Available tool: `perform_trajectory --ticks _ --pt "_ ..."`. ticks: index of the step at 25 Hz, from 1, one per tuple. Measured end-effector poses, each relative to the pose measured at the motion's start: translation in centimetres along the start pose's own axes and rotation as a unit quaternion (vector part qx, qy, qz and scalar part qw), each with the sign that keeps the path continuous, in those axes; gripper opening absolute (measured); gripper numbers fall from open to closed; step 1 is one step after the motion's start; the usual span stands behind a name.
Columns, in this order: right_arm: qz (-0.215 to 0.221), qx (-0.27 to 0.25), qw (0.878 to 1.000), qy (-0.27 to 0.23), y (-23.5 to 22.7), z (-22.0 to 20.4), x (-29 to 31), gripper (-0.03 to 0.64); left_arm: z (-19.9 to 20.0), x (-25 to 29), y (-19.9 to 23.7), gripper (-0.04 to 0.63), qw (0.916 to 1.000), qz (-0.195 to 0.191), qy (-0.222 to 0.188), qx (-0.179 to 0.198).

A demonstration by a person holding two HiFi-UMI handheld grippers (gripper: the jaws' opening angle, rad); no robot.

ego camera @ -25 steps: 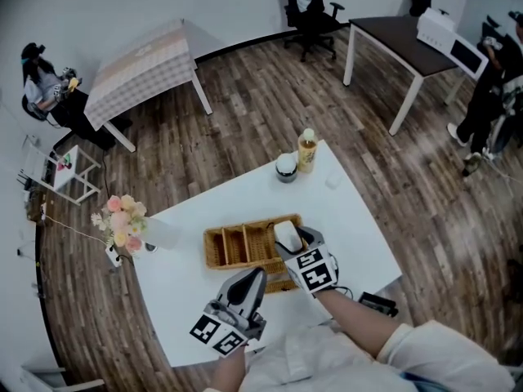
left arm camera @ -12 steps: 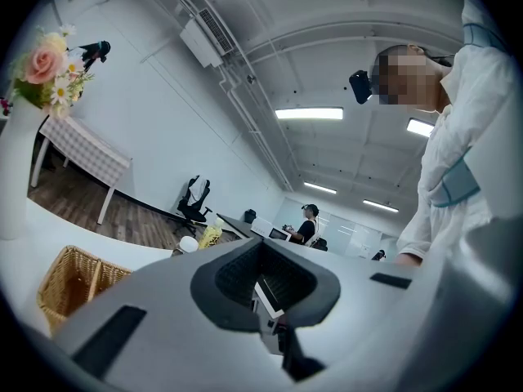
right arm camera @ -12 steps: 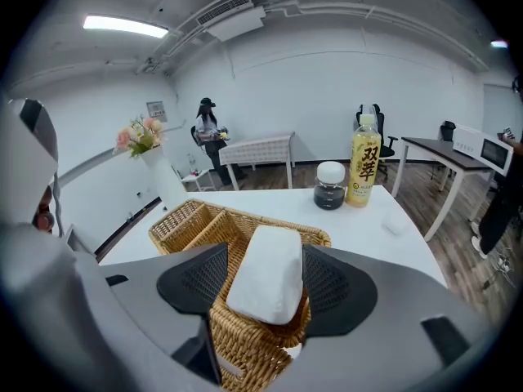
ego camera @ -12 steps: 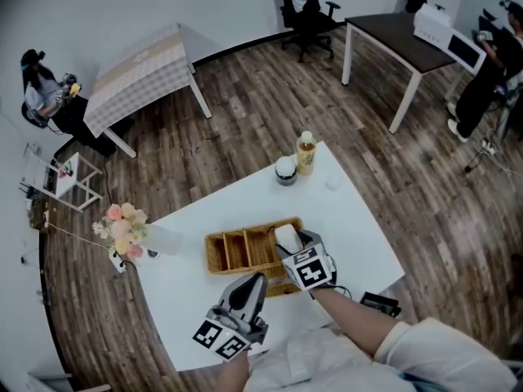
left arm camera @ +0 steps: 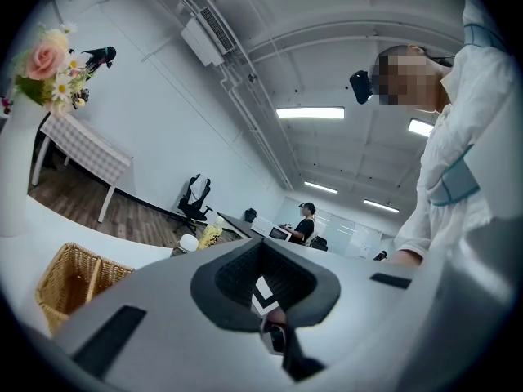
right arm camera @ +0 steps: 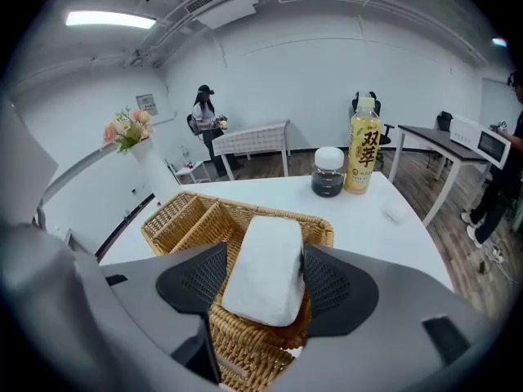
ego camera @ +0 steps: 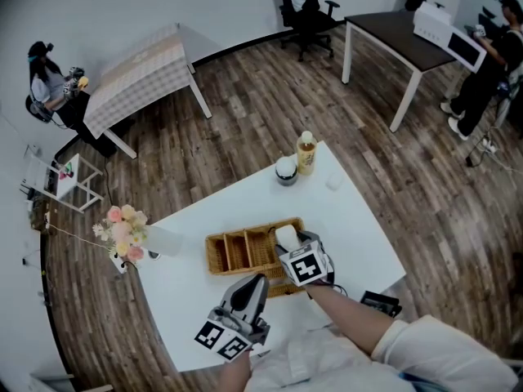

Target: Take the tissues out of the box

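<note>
Right claw, clamped on the tissue pack, had shifted only slightly above the basket, so removal had barely begun; left claw was closed, empty.

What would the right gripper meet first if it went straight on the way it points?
Probably the basket, its far rim: the right gripper, shut on the tissue pack, points low across it. If it clears that, the jar comes next; depth is unclear.
</note>
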State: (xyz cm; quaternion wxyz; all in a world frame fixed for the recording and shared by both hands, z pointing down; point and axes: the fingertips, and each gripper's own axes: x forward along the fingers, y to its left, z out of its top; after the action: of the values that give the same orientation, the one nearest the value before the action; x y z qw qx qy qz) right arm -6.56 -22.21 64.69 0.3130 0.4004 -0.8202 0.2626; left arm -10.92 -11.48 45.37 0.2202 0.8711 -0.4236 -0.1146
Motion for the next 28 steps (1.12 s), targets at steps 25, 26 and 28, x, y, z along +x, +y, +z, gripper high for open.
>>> perform_trajectory --ticks 25,26,28 --pt "-0.017 -0.024 0.999 0.031 -0.5 -1.0 1.3 0.279 -0.3 -0.2 -0.2 0.000 1.0000 0.008 0.003 -0.002" --pt "-0.014 -0.025 0.999 0.033 -0.5 -1.1 1.3 0.278 -0.3 -0.2 -0.3 0.001 1.0000 0.008 0.003 -0.002" --pt "-0.009 -0.031 0.999 0.034 -0.5 -1.2 1.4 0.275 -0.4 -0.1 -0.4 0.001 1.0000 0.007 0.003 -0.003"
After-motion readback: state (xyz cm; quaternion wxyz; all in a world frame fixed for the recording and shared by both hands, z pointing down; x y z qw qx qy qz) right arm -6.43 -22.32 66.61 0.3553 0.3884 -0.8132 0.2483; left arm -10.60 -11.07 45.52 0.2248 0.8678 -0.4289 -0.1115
